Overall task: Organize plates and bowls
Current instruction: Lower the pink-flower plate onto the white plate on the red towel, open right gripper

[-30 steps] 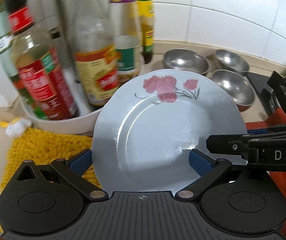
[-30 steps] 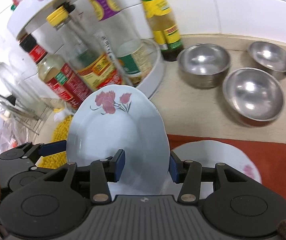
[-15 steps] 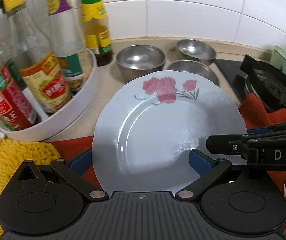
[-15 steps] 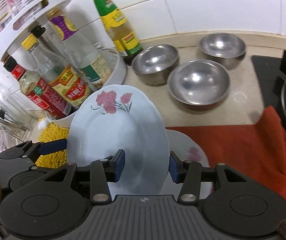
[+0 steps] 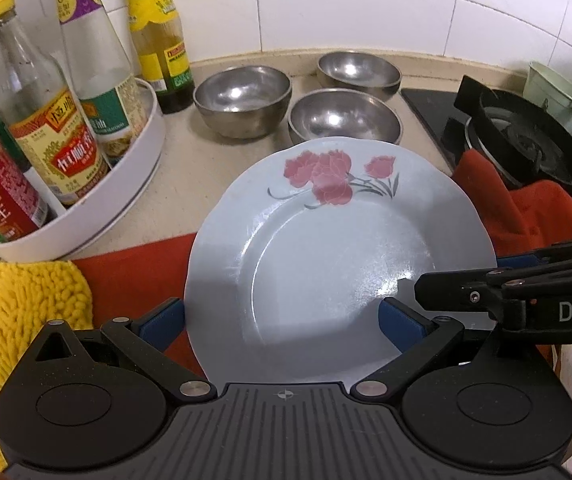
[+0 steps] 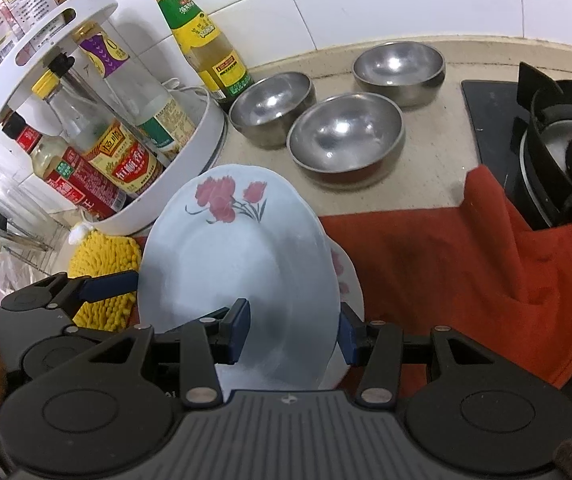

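Observation:
A pale blue plate (image 5: 326,260) with pink flowers hangs tilted above the counter, held from both sides. My left gripper (image 5: 282,320) is shut on its lower part, one blue pad at each side. My right gripper (image 6: 292,330) is shut on the plate's (image 6: 226,264) right rim, one pad on the face and one behind. In the left wrist view its black fingers (image 5: 466,284) reach in from the right. A second flowered plate (image 6: 346,280) lies under the held one on a red cloth (image 6: 446,264). Three steel bowls (image 6: 272,104) (image 6: 344,136) (image 6: 398,68) stand empty near the tiled wall.
A white round rack (image 5: 126,184) full of sauce bottles stands at the left, with a green-capped bottle (image 5: 158,36) beside it. A yellow fluffy cloth (image 5: 18,312) lies in front of the rack. A black gas stove (image 6: 566,140) is at the right, the red cloth's corner against it.
Both grippers have carried the plate to the right, away from the bottle rack. The bowls, the red cloth and the stove have come into fuller view. Both grips are unchanged.

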A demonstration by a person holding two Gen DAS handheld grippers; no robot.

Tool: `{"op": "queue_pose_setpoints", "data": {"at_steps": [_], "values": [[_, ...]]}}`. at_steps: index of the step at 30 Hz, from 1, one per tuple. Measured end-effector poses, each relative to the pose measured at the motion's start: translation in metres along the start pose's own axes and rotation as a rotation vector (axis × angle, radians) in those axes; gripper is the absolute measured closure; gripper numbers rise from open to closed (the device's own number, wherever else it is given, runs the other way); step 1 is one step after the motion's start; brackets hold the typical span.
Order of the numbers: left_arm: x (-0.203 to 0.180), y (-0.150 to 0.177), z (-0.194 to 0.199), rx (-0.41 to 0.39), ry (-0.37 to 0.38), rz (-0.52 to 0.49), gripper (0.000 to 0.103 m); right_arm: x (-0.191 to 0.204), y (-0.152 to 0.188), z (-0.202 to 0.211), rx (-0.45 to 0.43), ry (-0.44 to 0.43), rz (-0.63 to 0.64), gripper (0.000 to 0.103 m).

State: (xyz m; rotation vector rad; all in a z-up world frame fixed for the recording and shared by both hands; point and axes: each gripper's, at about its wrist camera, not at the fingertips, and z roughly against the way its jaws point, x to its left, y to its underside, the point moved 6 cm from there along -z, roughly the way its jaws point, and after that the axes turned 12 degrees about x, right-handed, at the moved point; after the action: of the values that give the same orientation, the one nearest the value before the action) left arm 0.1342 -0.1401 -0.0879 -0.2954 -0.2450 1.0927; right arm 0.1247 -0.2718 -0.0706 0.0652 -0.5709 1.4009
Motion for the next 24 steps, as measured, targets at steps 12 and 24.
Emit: {"op": "queue_pose_setpoints", "data": {"at_steps": [12,24], "values": [[-0.009,0.003,0.004,-0.012,0.063,0.005,0.028,0.014,0.008,-0.012,0.058,-0.056,0.059,0.071],[0.058,0.014,0.005,0.02,0.058,0.103,0.017,-0.023,-0.013,-0.008,-0.066,-0.001,-0.019,0.071]]}}
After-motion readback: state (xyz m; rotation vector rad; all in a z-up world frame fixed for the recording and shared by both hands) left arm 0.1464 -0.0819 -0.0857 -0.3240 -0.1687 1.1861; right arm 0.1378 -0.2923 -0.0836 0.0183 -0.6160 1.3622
